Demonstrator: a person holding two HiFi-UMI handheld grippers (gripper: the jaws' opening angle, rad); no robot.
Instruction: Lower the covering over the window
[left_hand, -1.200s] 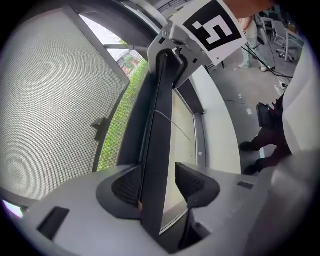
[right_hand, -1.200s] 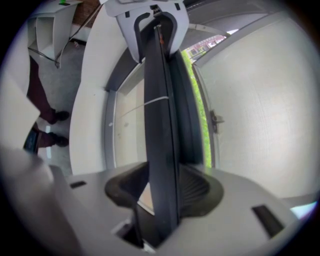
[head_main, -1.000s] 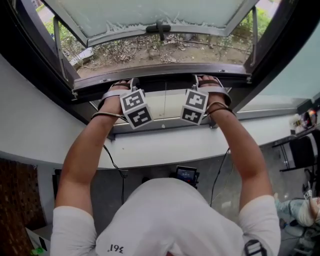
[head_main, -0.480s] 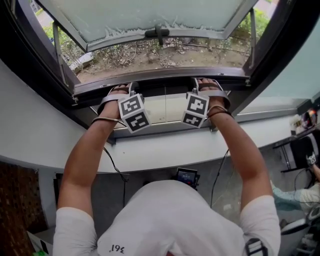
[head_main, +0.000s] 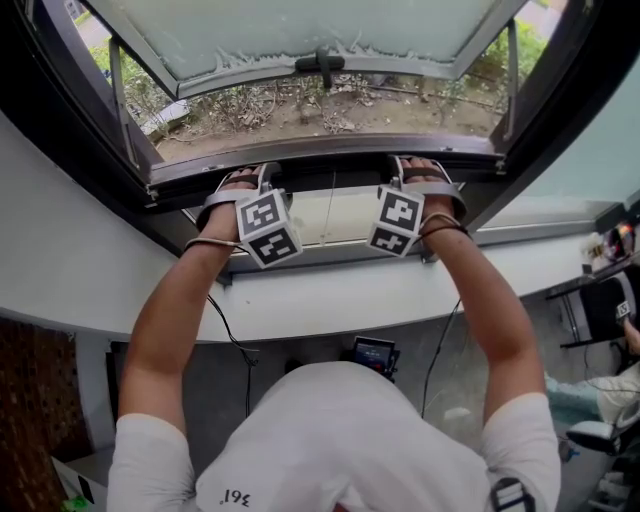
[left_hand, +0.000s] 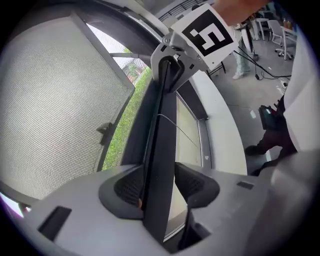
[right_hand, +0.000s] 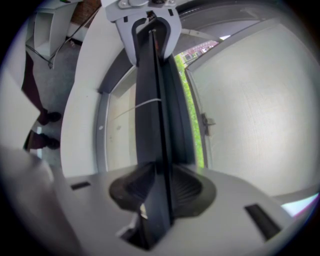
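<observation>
While level, dark bar crosswise.

In the head view, small dark print that looks like 361, its last digit smaller and raised, stands near the lower edge of the person's white shirt, while the left marker cube and the right marker cube bear coded black-and-white squares.

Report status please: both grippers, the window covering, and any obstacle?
Left gripper shut on dark bar. Right gripper jaws just closed on same bar. Bar spans between both grippers. No obstacle seen; sash open outward.
</observation>
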